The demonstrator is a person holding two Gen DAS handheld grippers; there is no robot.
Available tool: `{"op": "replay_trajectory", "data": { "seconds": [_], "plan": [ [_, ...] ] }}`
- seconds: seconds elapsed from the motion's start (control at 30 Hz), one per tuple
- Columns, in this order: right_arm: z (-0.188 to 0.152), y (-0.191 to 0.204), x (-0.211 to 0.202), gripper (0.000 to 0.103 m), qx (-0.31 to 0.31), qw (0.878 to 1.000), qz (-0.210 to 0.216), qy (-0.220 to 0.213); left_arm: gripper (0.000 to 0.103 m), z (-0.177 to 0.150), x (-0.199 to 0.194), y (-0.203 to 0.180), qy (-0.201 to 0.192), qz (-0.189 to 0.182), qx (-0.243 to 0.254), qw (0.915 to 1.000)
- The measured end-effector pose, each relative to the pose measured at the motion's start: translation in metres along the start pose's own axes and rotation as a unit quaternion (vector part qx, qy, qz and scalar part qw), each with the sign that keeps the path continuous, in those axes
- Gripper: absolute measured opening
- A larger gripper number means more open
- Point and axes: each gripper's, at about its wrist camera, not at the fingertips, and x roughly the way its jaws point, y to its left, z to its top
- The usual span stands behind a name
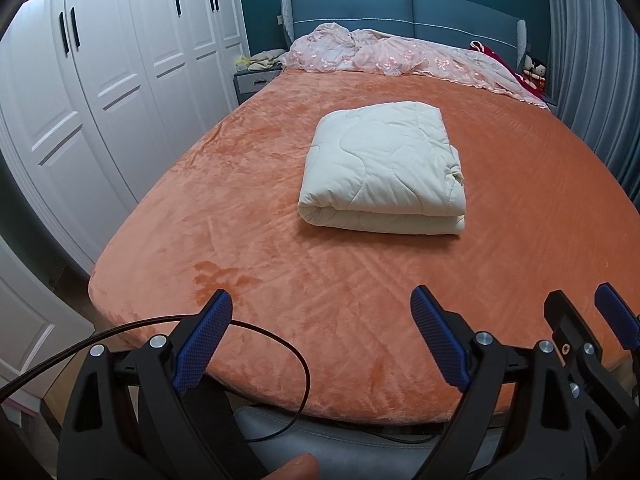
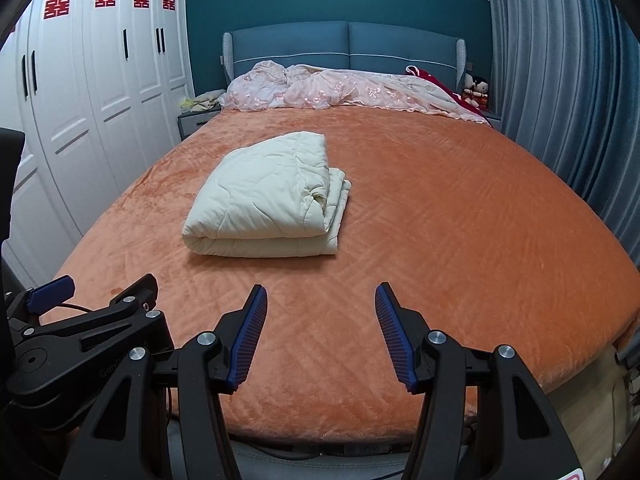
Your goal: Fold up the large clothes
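A cream quilted comforter (image 1: 384,168) lies folded into a thick rectangular bundle in the middle of the orange bed cover (image 1: 320,280); in the right wrist view the comforter (image 2: 268,196) sits left of centre on the cover (image 2: 440,240). My left gripper (image 1: 322,308) hangs over the foot of the bed, jaws wide apart, nothing between them. My right gripper (image 2: 321,300) hovers beside it, jaws partly apart and empty. Both stand well short of the comforter. Each gripper shows at the edge of the other's view.
A pink lace spread (image 2: 340,90) is heaped along the blue headboard (image 2: 344,44). White wardrobe doors (image 1: 100,92) line the left side, grey curtains (image 2: 560,100) the right. A black cable (image 1: 280,344) loops below the left gripper. Dolls (image 2: 476,90) sit at the far right corner.
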Motion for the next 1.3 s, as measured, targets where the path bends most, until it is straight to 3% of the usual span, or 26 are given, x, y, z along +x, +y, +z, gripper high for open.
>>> {"op": "replay_trajectory", "data": {
  "seconds": [1.3],
  "plan": [
    [-0.0017,-0.0032,-0.0002,0.056,0.000,1.000,-0.001,0.001,0.086,-0.0015,-0.0025,-0.0010,-0.007,0.005,0.002,1.0000]
  ]
}}
